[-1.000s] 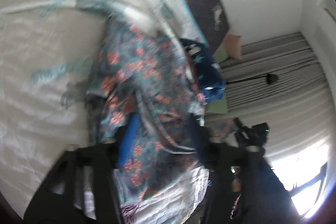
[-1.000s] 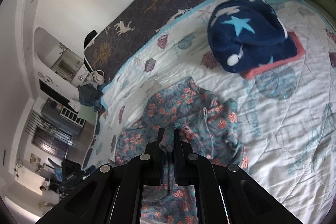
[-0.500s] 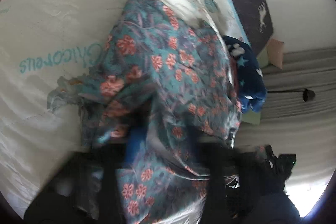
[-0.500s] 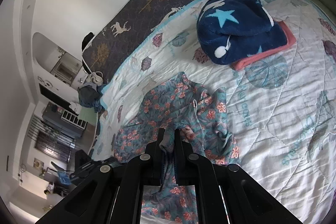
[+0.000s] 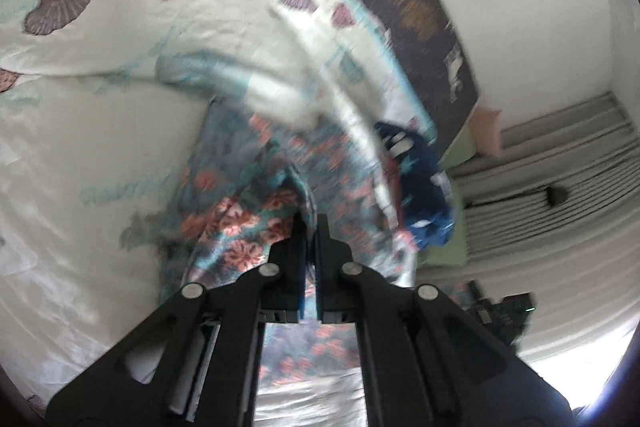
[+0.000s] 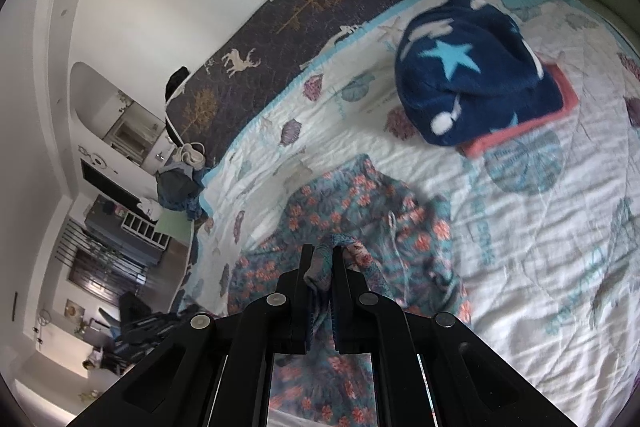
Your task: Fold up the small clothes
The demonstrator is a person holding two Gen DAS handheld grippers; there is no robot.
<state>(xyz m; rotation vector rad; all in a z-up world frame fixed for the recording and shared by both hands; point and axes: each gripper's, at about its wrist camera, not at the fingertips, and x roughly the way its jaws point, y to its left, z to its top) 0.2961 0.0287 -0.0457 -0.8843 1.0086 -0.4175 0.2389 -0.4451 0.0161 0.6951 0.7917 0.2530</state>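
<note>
A teal garment with orange flowers (image 6: 360, 211) lies crumpled on the white quilt (image 6: 540, 227). My right gripper (image 6: 320, 255) is shut on a bunched edge of it and holds that edge raised. My left gripper (image 5: 310, 223) is shut on another edge of the same garment (image 5: 240, 219), which drapes away from its fingers over the quilt (image 5: 80, 131). The left wrist view is blurred.
A folded dark blue star-print fleece (image 6: 472, 75) rests on a pink item (image 6: 520, 135) at the far right of the bed; it also shows in the left wrist view (image 5: 420, 187). A dark deer-print blanket (image 6: 300, 7) lies along the wall. Grey curtains (image 5: 560, 167) hang past the bed.
My left gripper was wide open around the garment and has closed on its edge. The right gripper kept its hold and lifted slightly.
</note>
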